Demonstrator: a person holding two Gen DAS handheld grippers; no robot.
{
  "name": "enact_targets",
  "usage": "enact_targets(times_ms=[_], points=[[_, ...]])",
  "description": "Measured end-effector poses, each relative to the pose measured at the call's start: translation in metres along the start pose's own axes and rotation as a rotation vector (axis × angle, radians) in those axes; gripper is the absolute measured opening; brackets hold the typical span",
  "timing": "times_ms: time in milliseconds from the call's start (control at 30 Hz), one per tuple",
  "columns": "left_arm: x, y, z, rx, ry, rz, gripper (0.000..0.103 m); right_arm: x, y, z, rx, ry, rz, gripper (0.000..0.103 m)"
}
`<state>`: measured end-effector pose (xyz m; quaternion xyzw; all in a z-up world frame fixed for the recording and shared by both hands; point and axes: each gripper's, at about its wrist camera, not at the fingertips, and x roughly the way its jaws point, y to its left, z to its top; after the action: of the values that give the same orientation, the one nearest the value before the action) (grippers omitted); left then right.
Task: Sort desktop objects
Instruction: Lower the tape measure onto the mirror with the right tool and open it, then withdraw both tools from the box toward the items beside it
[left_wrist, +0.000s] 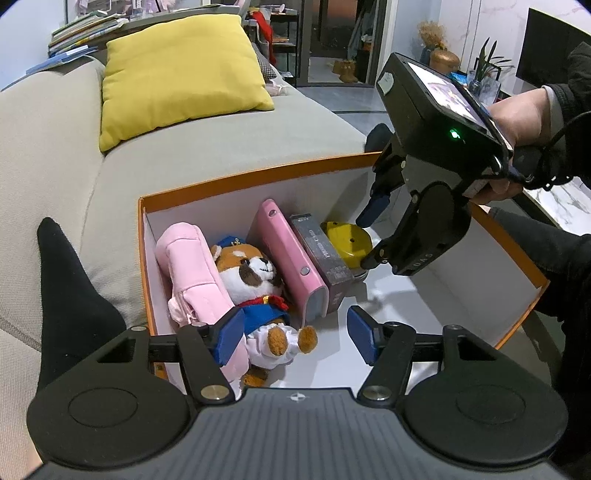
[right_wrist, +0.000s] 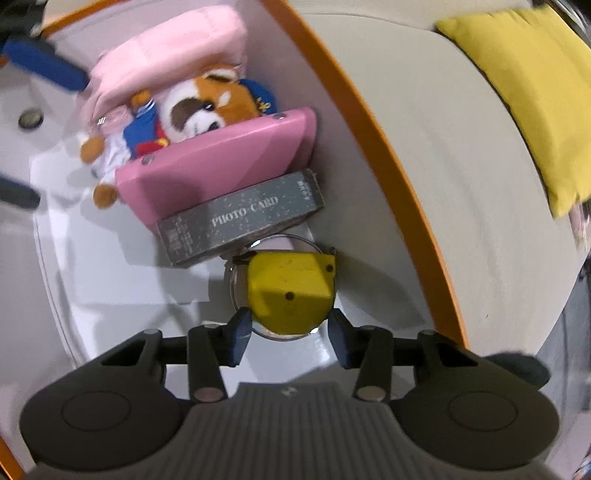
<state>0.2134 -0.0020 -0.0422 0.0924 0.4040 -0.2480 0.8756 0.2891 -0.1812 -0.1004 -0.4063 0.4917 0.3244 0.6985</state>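
Note:
An orange-rimmed box (left_wrist: 258, 173) with a white inside holds a pink pouch (left_wrist: 192, 273), a plush dog (left_wrist: 255, 284), a pink case (left_wrist: 288, 254), a grey photo card box (left_wrist: 323, 254) and a yellow object (left_wrist: 347, 240) on a clear round base. My right gripper (left_wrist: 365, 240) is open, its fingers on either side of the yellow object (right_wrist: 291, 291) just above it, not touching. My left gripper (left_wrist: 295, 338) is open and empty above the box's near end, over the plush dog's legs. In the right wrist view the right gripper (right_wrist: 290, 339) frames the yellow object.
The box (right_wrist: 388, 155) sits against a grey sofa (left_wrist: 55, 155) with a yellow cushion (left_wrist: 177, 70). A black object (left_wrist: 70, 306) lies on the sofa at left. The right part of the box floor (left_wrist: 424, 314) is bare. A marble table (left_wrist: 569, 199) stands at right.

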Motion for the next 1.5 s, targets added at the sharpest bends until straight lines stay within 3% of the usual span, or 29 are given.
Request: enact_targets(times_ms=[233, 300, 533, 667, 733, 833, 1000, 1333, 1400, 1467, 1500], points=[[0.0, 0.001, 0.0, -0.002, -0.003, -0.001, 0.072, -0.001, 0.013, -0.005, -0.15, -0.002, -0.038, 0.044], [0.0, 0.001, 0.0, -0.003, -0.003, 0.0, 0.072, -0.001, 0.017, -0.006, -0.184, -0.018, -0.053, 0.039], [0.0, 0.001, 0.0, -0.005, -0.001, -0.001, 0.072, -0.016, 0.028, -0.009, -0.213, -0.036, -0.059, 0.034], [-0.001, 0.0, 0.0, -0.004, -0.001, -0.001, 0.071, -0.018, 0.028, -0.016, -0.183, -0.036, -0.057, 0.033], [-0.002, 0.0, -0.001, -0.004, -0.005, -0.002, 0.071, -0.021, 0.025, -0.019, -0.155, -0.021, -0.053, 0.038], [-0.003, 0.0, 0.0, -0.009, -0.009, -0.009, 0.071, -0.02, 0.019, -0.026, -0.093, 0.042, 0.005, 0.037], [-0.003, -0.002, 0.0, -0.005, -0.012, -0.013, 0.07, 0.002, 0.016, -0.039, -0.079, 0.131, 0.031, 0.032], [-0.002, -0.003, 0.001, -0.005, -0.009, -0.022, 0.07, 0.007, 0.019, -0.05, -0.052, 0.099, 0.056, 0.027], [-0.003, -0.003, 0.002, -0.009, -0.009, -0.023, 0.065, 0.005, 0.019, -0.053, -0.04, 0.102, 0.054, 0.027], [-0.006, -0.004, 0.004, -0.012, -0.013, -0.016, 0.062, 0.006, 0.001, -0.014, -0.033, 0.099, 0.045, 0.027], [-0.008, -0.004, 0.005, -0.01, -0.015, -0.013, 0.06, 0.001, 0.002, -0.016, -0.03, 0.091, 0.037, 0.027]])
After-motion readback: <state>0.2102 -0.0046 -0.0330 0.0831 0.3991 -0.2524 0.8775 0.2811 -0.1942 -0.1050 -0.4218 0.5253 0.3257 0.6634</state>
